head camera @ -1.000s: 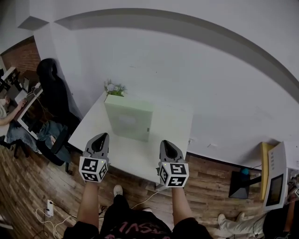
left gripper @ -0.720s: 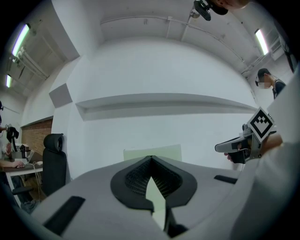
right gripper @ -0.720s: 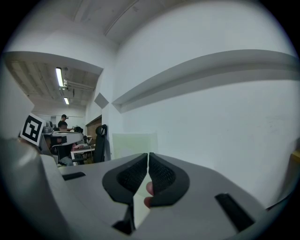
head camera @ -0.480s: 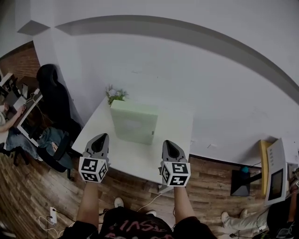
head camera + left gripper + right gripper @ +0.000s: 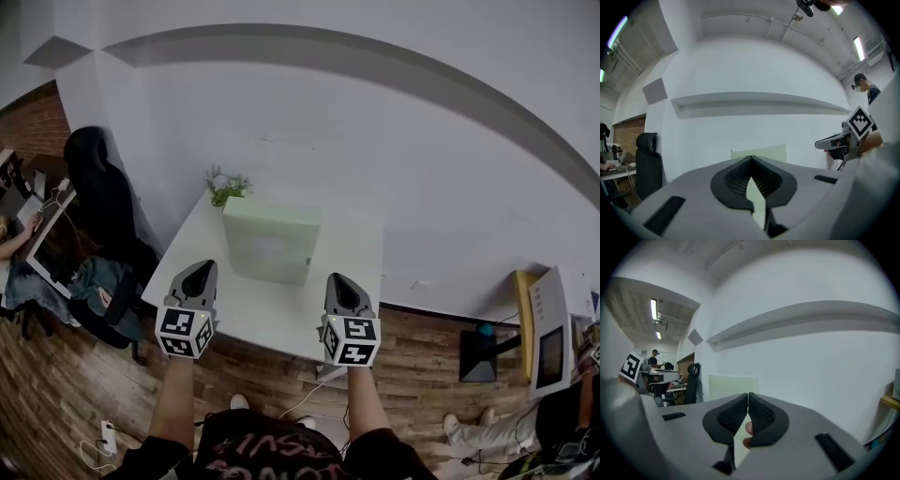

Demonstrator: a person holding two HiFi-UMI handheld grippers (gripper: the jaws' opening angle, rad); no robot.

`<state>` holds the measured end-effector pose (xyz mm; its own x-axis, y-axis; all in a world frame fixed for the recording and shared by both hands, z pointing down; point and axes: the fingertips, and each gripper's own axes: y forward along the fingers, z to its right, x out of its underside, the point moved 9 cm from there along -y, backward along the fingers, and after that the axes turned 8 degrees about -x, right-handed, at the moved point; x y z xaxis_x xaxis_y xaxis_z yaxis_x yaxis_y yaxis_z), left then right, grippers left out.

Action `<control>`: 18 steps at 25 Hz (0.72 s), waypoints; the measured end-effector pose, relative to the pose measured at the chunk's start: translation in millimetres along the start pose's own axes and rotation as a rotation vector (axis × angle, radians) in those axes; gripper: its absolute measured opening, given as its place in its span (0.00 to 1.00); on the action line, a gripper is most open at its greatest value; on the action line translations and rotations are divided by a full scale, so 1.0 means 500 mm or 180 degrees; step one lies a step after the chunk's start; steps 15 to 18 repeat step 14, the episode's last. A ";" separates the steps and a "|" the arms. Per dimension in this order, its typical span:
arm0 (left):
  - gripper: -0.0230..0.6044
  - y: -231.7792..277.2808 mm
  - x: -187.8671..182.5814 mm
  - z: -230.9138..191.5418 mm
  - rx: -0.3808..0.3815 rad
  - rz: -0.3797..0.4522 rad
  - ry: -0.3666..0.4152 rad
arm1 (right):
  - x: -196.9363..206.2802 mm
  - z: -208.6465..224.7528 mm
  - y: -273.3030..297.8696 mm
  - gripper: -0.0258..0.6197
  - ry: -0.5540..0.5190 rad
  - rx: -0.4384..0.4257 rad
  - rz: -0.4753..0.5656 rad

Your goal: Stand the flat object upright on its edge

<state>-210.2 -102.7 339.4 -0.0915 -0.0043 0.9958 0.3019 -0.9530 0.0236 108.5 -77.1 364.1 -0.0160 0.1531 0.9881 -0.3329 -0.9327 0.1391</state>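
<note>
Pale green and flat, the box [image 5: 270, 246] stands upright on its long edge in the middle of the white table [image 5: 272, 309], touched by neither tool. A small plant [image 5: 228, 185] sits just behind its left corner. Only the head view takes in the black office chair [image 5: 94, 187] at far left and the wooden floor [image 5: 56, 394].

The left gripper [image 5: 199, 273] and right gripper [image 5: 338, 282] hover over the table's near edge, well apart, one to each side of the box. Each gripper's own view adds what the head view misses: the left gripper's jaws are pressed together on nothing, and so are the right gripper's. Both forearms reach straight forward, side by side, with the grippers pointing roughly level at the box.
</note>
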 end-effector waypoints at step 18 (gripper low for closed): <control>0.06 0.010 -0.011 -0.024 0.0084 0.0057 -0.0038 | -0.011 -0.010 0.009 0.08 -0.0012 0.0085 0.0042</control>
